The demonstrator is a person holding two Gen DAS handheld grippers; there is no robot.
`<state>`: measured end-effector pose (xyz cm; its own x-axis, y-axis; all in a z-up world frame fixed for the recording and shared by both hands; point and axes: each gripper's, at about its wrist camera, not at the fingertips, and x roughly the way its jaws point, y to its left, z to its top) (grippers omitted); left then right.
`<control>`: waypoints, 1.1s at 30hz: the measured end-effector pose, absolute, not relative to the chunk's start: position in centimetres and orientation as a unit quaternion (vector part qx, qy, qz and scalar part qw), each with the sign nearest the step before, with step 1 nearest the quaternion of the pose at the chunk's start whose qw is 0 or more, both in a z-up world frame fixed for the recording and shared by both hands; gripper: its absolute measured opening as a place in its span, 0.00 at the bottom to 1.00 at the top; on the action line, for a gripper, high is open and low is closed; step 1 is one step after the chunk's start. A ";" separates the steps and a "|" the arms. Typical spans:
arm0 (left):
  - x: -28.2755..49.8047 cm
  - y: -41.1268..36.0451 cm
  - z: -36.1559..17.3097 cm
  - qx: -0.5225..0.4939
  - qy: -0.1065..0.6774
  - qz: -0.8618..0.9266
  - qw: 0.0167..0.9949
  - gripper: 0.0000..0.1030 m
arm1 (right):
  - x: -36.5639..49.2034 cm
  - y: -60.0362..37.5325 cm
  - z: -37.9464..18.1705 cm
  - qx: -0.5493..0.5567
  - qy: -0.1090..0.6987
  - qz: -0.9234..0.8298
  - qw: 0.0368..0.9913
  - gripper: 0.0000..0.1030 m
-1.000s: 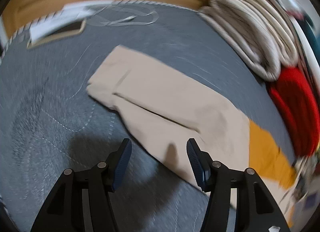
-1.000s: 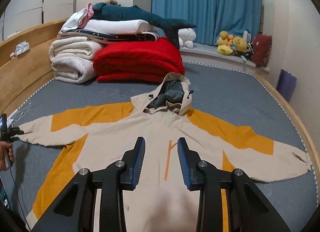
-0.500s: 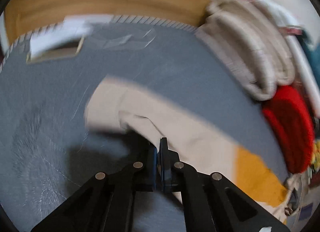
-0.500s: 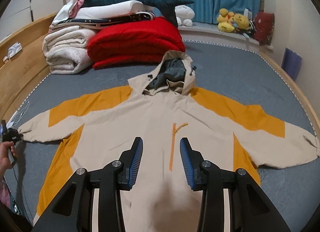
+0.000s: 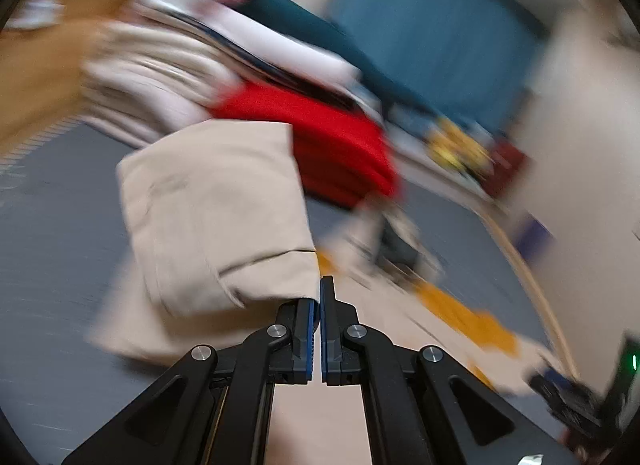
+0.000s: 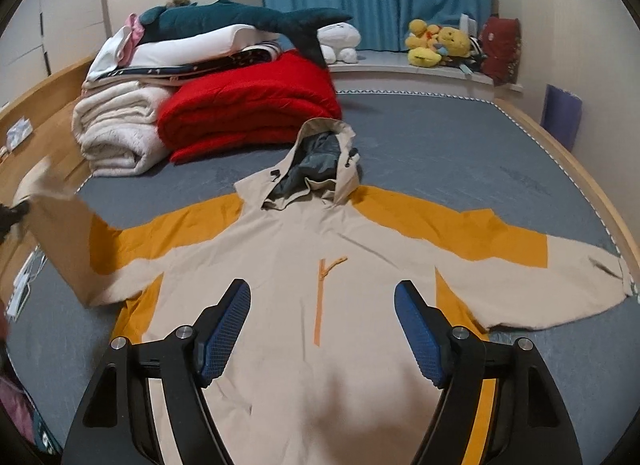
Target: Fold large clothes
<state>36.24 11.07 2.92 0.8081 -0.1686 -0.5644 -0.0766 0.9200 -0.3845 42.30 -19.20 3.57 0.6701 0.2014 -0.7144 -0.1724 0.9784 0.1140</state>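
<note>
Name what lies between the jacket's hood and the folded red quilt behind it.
Only bare grey mattress separates the hood from the red quilt, as the right wrist view shows.

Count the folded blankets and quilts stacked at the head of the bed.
2 clear ones: a cream blanket near the wooden bed frame and a red quilt beside it. More folded bedding lies on top, too layered to count.

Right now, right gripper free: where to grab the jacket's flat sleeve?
Judgement: take the cuff of the jacket, coming in from the bed's outer edge. That sleeve lies flat and spread, its end free. The right gripper is open; the left gripper holds the other sleeve.
</note>
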 end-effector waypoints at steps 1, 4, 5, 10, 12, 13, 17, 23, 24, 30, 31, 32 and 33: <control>37.4 8.9 1.4 -0.196 0.339 -0.056 0.918 0.05 | 42.3 -19.3 3.4 0.020 0.397 0.099 0.912 0.52; 40.7 4.8 -4.5 -0.200 0.475 -0.142 0.845 0.15 | 42.8 -19.9 2.5 0.034 0.415 0.093 0.904 0.10; 40.7 5.0 -5.1 -0.200 0.484 -0.136 0.841 0.15 | 43.1 -20.2 2.0 0.043 0.422 0.091 0.901 0.10; 39.7 9.6 -4.2 -0.199 0.465 -0.062 0.861 0.18 | 44.4 -20.6 0.7 0.070 0.443 0.085 0.890 0.12; 39.5 11.3 -4.1 -0.182 0.460 -0.019 0.869 0.18 | 45.1 -19.8 0.0 0.082 0.455 0.102 0.881 0.14; 39.7 12.7 -3.9 -0.178 0.459 0.005 0.871 0.18 | 45.4 -19.2 -0.4 0.082 0.461 0.111 0.877 0.15; 39.2 16.3 -4.1 -0.200 0.447 0.043 0.871 0.18 | 46.5 -18.2 -3.1 0.121 0.495 0.124 0.851 0.27; 38.4 18.7 -3.8 -0.181 0.446 0.061 0.874 0.18 | 48.4 -18.3 -9.8 0.197 0.563 0.116 0.794 0.33; 38.2 19.3 -3.8 -0.187 0.448 0.060 0.872 0.18 | 48.6 -18.3 -10.7 0.204 0.568 0.115 0.789 0.33; 38.0 20.9 -4.1 -0.198 0.450 0.067 0.868 0.18 | 50.2 -18.3 -13.6 0.227 0.585 0.106 0.771 0.36; 38.0 21.1 -4.1 -0.200 0.451 0.068 0.867 0.18 | 50.5 -18.4 -14.2 0.234 0.587 0.103 0.769 0.36; 37.9 21.3 -4.2 -0.201 0.452 0.068 0.867 0.18 | 50.8 -18.5 -14.6 0.236 0.588 0.102 0.767 0.36; 38.0 21.4 -4.1 -0.202 0.452 0.068 0.866 0.18 | 51.1 -18.4 -15.1 0.235 0.591 0.100 0.765 0.36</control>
<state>38.02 21.42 -4.15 0.5827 -0.0643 -0.8101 -0.3011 0.9089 -0.2887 51.08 -18.44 -15.10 0.2804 0.4313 -0.8576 0.1259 0.8692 0.4782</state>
